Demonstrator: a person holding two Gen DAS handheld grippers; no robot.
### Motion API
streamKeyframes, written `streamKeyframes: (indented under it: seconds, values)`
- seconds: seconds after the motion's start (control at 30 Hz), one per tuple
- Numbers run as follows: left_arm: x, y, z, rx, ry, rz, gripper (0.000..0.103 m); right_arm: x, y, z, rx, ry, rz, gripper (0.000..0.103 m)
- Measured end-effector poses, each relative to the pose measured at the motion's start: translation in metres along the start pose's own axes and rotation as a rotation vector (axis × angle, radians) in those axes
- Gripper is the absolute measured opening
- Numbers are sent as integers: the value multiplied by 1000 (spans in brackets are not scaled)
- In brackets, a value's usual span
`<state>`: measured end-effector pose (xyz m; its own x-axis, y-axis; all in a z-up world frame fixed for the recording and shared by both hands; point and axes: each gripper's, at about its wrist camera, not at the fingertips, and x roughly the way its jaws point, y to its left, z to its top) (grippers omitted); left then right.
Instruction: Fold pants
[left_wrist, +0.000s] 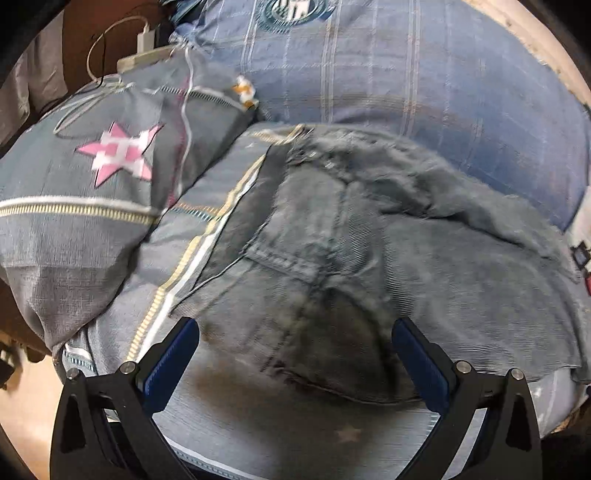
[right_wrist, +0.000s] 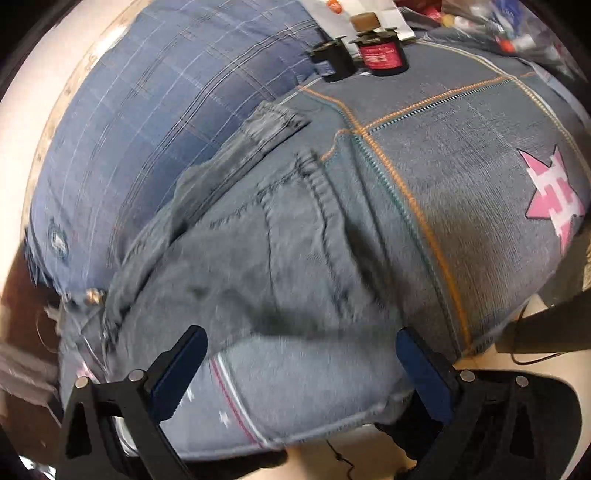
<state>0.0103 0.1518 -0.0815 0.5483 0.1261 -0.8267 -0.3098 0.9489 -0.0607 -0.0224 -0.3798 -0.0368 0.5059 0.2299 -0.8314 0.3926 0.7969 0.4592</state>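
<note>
The pants (left_wrist: 369, 266) lie spread on the bed (left_wrist: 229, 424), beside a star pillow (left_wrist: 92, 184). Both the left gripper (left_wrist: 295, 354) and the right gripper (right_wrist: 301, 360) hover spread over them, holding nothing. Only the left view shows a charger (left_wrist: 144, 41); only the right shows two dark spools (right_wrist: 380, 55) on the bed's far edge

Pants on the bed, both tools at the near edge.
The pants (left_wrist: 332, 236) lie on the bed (left_wrist: 424, 92), with the pillow (left_wrist: 85, 192) just left of them and a charger (left_wrist: 144, 40) behind the pillow; in the right wrist view, two spools (right_wrist: 369, 55) stand on the bed behind the pants.
</note>
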Motion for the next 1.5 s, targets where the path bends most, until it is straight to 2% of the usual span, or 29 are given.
streamKeyframes:
  seconds: [0.07, 0.1, 0.17, 0.2, 0.27, 0.33, 0.47, 0.63, 0.67, 0.8, 0.83, 0.93, 0.97, 1.03, 1.17, 1.23, 1.27, 1.3, 1.37, 1.43, 1.47, 1.5]
  values:
    - [3, 4, -2, -1, 5, 2, 103, 4, 3, 10, -43, -21, -103, 96]
    - [6, 5, -2, 2, 5, 8, 103, 6, 7, 12, -76, -22, -127, 92]
    - [11, 5, -2, 4, 15, 13, 103, 14, 12, 17, -110, -3, -147, 70]
    - [13, 4, -2, 4, 22, 16, 103, 19, 17, 18, -139, 17, -156, 65]
    - [18, 4, -2, 4, 36, 21, 103, 30, 19, 18, -189, 32, -171, 41]
    - [21, 6, -3, -2, 45, 15, 103, 33, 22, 18, -232, 54, -170, 29]
    - [34, 15, -6, -55, 120, -15, 103, 26, 47, 12, -374, 39, -230, 26]
    - [34, 15, -6, -45, 110, -2, 103, 3, 82, 22, -536, -44, -306, 25]
    - [35, 14, -5, -44, 111, 0, 103, -8, 89, 27, -563, -82, -328, 25]
    - [35, 13, -5, -30, 111, 13, 103, -34, 91, 36, -588, -204, -386, 26]
    - [35, 11, -4, -28, 114, 14, 103, -28, 83, 37, -571, -194, -391, 29]
    - [34, 11, -2, -26, 126, 17, 103, 23, 39, 37, -486, 8, -417, 56]
    - [33, 11, -1, -22, 128, 19, 103, 30, 24, 37, -448, 35, -419, 58]
    - [22, 9, 3, -9, 114, 33, 103, 21, 14, 41, -409, 0, -415, 65]
    - [-16, -3, 18, 46, -7, 73, 103, -14, 36, 64, -396, -121, -313, 70]
    - [-31, -14, 28, 73, -55, 39, 103, -10, 54, 72, -416, -123, -210, 73]
    - [-33, -17, 32, 80, -65, 22, 103, -1, 62, 78, -415, -92, -125, 73]
    - [-32, -21, 36, 91, -67, 5, 103, 3, 65, 78, -408, -67, -77, 73]
    - [-19, -27, 37, 101, -42, -14, 103, 36, 66, 83, -385, 5, -7, 73]
    - [16, -30, 32, 99, 62, -17, 103, 77, 56, 80, -355, 118, -66, 77]
    - [40, -29, 28, 108, 155, -6, 103, 88, 53, 79, -349, 136, -83, 79]
    - [49, -24, 25, 90, 160, -27, 103, 81, 60, 75, -389, 86, -83, 80]
